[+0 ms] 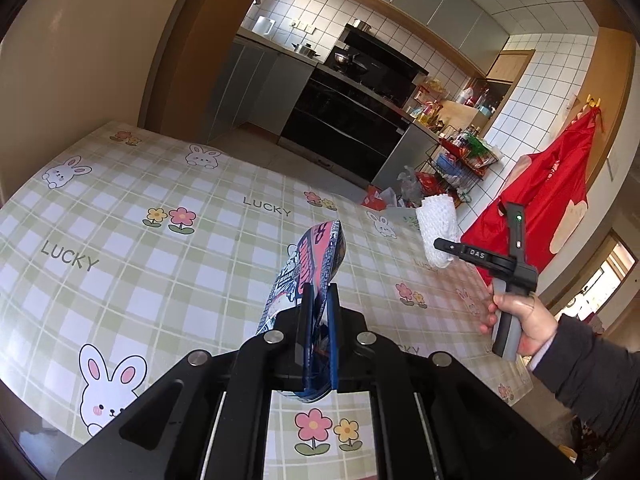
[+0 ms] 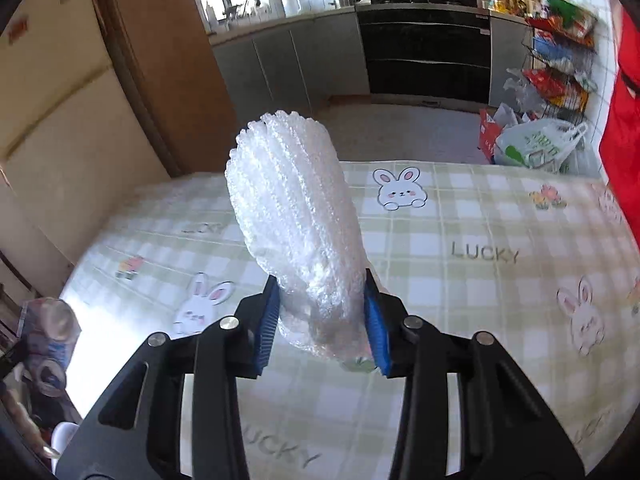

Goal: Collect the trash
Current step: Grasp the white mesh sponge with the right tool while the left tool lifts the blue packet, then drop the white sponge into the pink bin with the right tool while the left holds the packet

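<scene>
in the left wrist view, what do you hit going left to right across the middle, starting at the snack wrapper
snack wrapper clamped in the left gripper → white foam net in the right gripper → red bag hanging on the wall

The snack wrapper (image 1: 316,280) has its lower part hidden between the left gripper (image 1: 319,292) fingers, and its print is too small to read. Beside the red bag (image 1: 560,200), the right gripper (image 1: 448,246) shows only from the side (its far finger is hidden behind the foam net (image 1: 437,228)). Left of the foam net (image 2: 296,232) in the right wrist view, a blurred object (image 2: 50,344) is cut off by the picture's edge.
</scene>
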